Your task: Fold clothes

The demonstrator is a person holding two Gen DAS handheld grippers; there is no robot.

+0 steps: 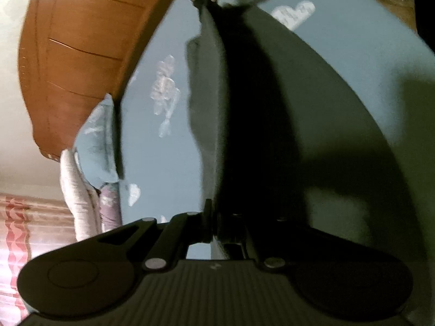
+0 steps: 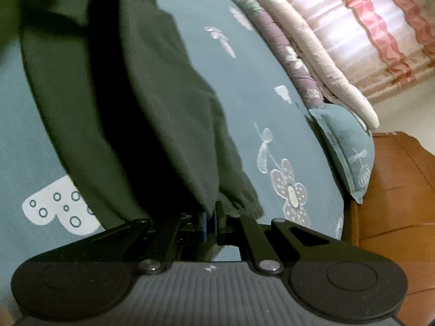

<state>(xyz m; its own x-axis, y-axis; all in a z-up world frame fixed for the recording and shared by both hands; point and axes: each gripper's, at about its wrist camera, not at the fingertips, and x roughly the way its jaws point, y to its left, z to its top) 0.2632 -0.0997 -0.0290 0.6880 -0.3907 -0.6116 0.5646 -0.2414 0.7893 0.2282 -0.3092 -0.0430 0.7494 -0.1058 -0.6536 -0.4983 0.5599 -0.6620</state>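
Both my grippers pinch the dark green garment over the blue bedsheet.
My left gripper – jaws closed on one edge; my right gripper – clamped on another.

My feeds are dim and soft with motion blur. Backlight glows through the curtain at one o'clock on the right wrist. The dark green garment folds into black shadow. Fisheye bends every edge.
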